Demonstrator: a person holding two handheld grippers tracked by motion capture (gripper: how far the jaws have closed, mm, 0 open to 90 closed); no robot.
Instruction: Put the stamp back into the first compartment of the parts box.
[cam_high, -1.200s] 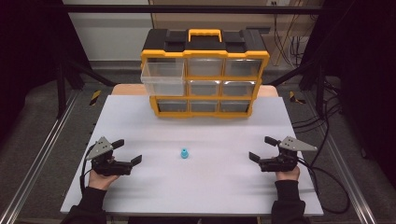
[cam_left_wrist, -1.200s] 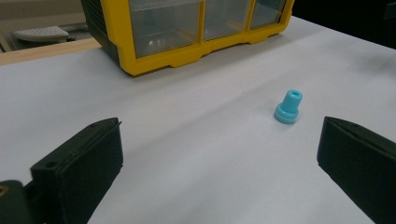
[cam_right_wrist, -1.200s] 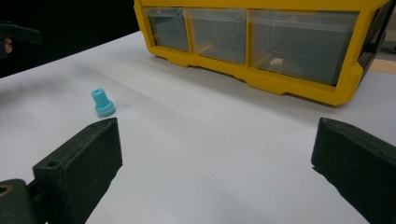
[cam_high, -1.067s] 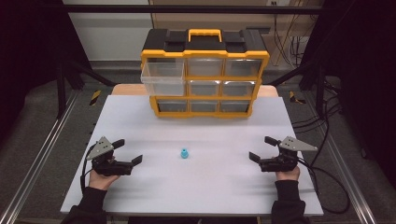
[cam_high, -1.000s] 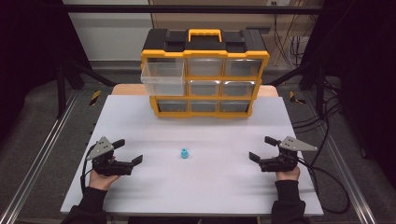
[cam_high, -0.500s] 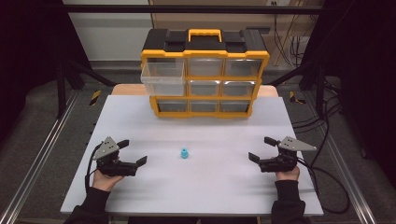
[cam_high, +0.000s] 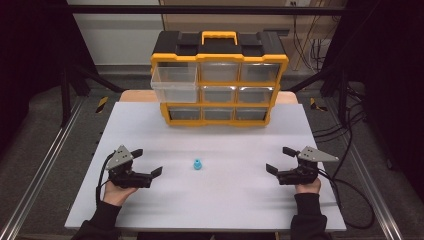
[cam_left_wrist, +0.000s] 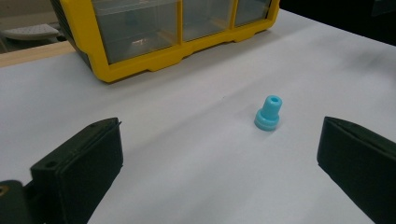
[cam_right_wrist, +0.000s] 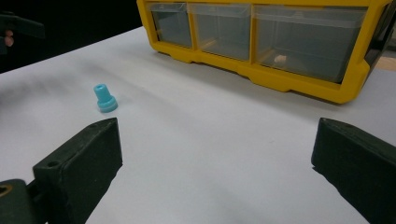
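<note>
Table (cam_high: 225, 200) from the high view: we see the left gripper (cam_high: 147, 162) and right gripper (cam_high: 278, 160) spread open, holding nothing, and a small blue part (cam_high: 197, 164) upright between them, well apart from both. Behind it stands a yellow drawer cabinet (cam_high: 219, 80) with one upper-left drawer (cam_high: 174, 83) pulled out. In the left gripper view, we find the part ahead, nearer the right-hand jaw. In the right gripper view, it stands far left.

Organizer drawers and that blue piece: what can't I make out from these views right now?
- Drawer contents: organizer fronts are frosted, too small in the high view; top rows are cut off in both gripper views.
- Small pale object in a bottom drawer: blurred.
- Blue piece: its bore depth is hidden.
</note>
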